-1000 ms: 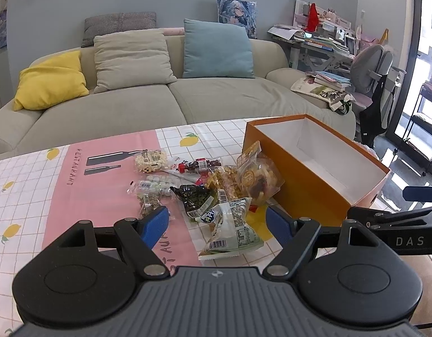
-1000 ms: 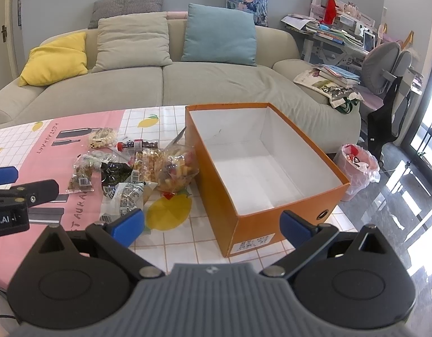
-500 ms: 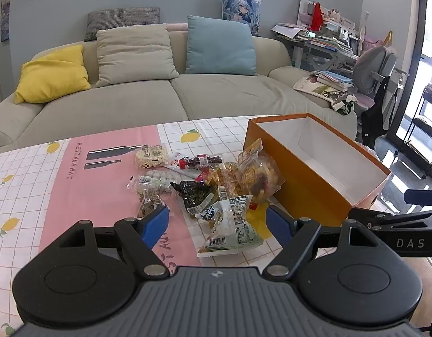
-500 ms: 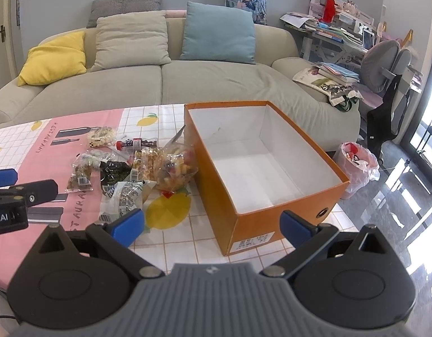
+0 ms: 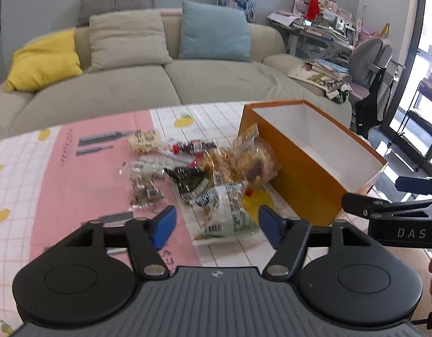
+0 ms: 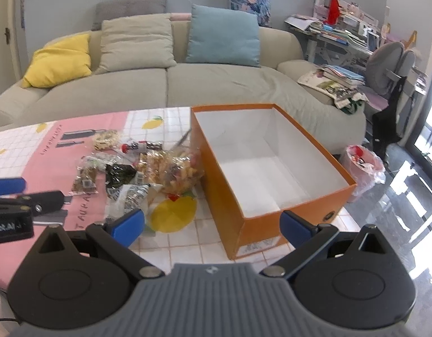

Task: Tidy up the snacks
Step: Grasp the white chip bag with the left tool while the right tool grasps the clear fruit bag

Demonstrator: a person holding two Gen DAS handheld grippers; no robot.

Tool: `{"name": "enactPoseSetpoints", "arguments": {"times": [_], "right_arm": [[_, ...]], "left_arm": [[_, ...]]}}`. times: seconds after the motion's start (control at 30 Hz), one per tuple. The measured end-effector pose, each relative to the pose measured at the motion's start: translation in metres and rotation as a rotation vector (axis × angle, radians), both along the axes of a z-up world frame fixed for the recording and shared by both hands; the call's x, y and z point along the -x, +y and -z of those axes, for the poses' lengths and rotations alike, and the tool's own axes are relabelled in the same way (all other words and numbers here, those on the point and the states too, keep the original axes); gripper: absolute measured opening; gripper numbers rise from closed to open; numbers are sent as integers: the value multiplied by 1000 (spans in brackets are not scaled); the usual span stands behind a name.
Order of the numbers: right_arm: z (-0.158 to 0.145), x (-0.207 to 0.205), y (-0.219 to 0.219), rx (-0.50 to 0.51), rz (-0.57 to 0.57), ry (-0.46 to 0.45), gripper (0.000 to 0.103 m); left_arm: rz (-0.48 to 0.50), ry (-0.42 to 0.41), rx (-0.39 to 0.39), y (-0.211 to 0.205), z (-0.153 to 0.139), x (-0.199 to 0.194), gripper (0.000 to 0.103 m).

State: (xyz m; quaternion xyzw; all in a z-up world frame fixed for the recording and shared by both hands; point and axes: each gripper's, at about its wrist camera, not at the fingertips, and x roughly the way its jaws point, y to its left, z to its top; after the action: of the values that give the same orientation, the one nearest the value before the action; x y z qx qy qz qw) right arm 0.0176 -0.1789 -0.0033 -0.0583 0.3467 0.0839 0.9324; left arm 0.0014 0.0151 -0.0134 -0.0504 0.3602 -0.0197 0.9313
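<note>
Snacks in crinkly clear and green packets [image 5: 224, 210] lie beside the empty orange cardboard box [image 6: 272, 168]; left claw [image 5: 216, 221], jaws just narrowing yet unclamped around the nearest packet, begins the pick; right claw [image 6: 213, 221] gapes empty.

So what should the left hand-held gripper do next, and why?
Probably ease forward and close on the green-and-white snack packet. The left hand-held gripper has just been closing, the packet lies between its pads, not yet pinched, and the orange box beside the pile holds nothing.
</note>
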Motion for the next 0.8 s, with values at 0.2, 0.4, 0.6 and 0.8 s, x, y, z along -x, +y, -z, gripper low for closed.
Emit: {"name": "enactPoseSetpoints", "arguments": {"times": [0.2,0.4,0.6,0.8], "right_arm": [[6,-8,12,-28,-76,-20,82],[22,-31,33,4,-139,13,64],[44,-64,45,92,-193,8,54],[56,-92,55,206,-242,-40,53]], "left_arm": [[-42,64,79,16,14,-10,51],[-59,130,144,20,27,-35,64],[-60,190,206,15,40,-75,80],[-69,289,245,10,62,-113,79]]}}
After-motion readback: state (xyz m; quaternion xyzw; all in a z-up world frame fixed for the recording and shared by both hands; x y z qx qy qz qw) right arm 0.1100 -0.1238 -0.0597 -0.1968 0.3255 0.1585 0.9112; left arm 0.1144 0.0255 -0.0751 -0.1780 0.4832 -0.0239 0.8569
